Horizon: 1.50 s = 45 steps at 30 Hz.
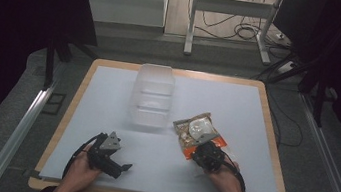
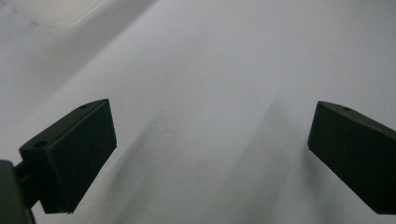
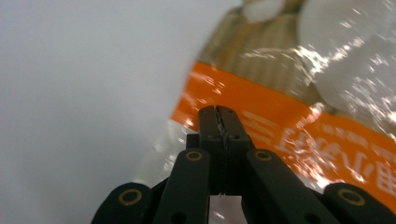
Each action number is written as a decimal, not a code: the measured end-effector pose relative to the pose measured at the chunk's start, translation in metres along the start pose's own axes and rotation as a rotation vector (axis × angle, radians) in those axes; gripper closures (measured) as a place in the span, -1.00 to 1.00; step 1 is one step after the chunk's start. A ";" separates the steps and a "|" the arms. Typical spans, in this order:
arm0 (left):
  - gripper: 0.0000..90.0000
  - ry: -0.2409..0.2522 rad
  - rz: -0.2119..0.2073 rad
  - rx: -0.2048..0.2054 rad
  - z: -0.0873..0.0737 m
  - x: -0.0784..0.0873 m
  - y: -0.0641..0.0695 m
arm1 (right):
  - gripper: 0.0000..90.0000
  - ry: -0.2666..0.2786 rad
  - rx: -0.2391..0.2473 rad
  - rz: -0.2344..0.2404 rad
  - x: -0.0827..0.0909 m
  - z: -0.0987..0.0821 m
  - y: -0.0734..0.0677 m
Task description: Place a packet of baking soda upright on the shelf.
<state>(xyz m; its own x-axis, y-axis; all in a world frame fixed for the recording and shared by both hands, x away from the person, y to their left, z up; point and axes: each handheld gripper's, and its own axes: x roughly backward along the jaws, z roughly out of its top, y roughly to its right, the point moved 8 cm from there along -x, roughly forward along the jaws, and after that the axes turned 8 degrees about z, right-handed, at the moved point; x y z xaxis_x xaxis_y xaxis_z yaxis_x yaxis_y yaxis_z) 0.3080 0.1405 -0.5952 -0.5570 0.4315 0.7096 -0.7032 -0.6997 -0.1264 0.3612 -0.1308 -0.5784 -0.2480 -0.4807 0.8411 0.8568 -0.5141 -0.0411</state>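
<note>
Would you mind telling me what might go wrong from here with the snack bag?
1. The right gripper pinches only the bag's thin clear edge, so the crinkly film may slip out or tear if lifted.
2. The bag's contents sit away from the pinch, so it may swing and hit the clear container nearby.
3. The left gripper is open over bare table, giving no support.

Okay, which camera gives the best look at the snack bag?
The high view: it shows the whole snack bag lying on the table right of the clear plastic container, with the right claw at its near edge. The right gripper view shows just its orange band and crinkled film, blurred and close.
</note>
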 end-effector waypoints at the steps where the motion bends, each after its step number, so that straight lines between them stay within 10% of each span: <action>1: -0.97 0.000 0.000 0.000 0.000 0.000 0.000 | 0.98 0.002 -0.008 -0.003 0.002 -0.002 0.004; 8: -0.97 -0.001 0.000 -0.002 0.000 -0.001 0.000 | 0.97 0.021 -0.058 0.067 0.004 -0.002 -0.002; 17: -0.97 -0.001 0.000 -0.004 0.000 0.000 0.000 | 0.94 -0.003 0.038 0.132 -0.012 0.013 -0.046; 45: -0.97 -0.001 0.003 -0.006 0.000 0.000 0.000 | 0.98 -0.041 -0.061 -0.062 0.012 -0.015 0.012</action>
<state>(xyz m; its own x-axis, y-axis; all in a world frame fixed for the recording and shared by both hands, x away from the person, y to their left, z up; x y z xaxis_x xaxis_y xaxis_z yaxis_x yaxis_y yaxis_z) 0.3082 0.1405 -0.5954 -0.5587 0.4286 0.7100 -0.7040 -0.6976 -0.1329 0.3618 -0.1532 -0.5766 -0.2797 -0.4175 0.8646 0.8107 -0.5850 -0.0202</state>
